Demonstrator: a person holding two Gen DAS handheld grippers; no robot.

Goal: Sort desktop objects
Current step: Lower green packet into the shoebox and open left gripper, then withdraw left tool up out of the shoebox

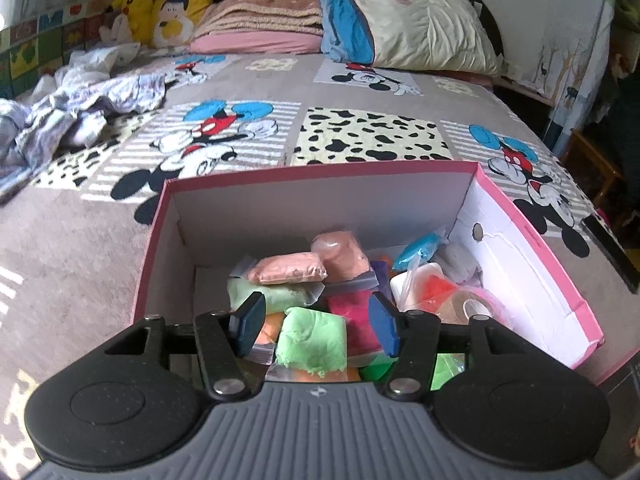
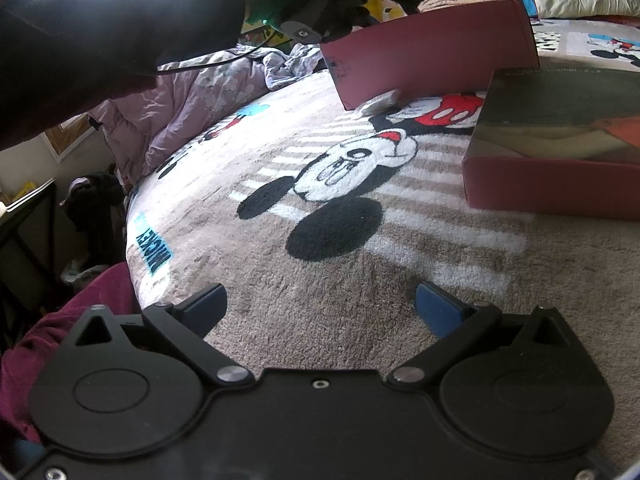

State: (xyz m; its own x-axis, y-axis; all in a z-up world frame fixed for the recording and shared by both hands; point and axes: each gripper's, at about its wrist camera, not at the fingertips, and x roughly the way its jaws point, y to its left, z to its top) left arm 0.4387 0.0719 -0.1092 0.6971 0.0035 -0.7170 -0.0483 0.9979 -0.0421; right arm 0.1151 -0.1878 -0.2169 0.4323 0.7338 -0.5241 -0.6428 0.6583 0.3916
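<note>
Lengthwise, pink box (image 1: 532, 264) points toward pillows (image 1: 420, 20).

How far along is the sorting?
Done: many clay packets already lie in the pink box. In hand: the left gripper hangs open over a green packet, gripping nothing. Left: the right gripper is open and empty over the blanket; a white item lies beside the box.

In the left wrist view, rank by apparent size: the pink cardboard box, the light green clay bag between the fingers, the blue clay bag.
1. Pink cardboard box
2. Light green clay bag, though nearness to the camera enlarges it
3. Blue clay bag, farther back
</note>
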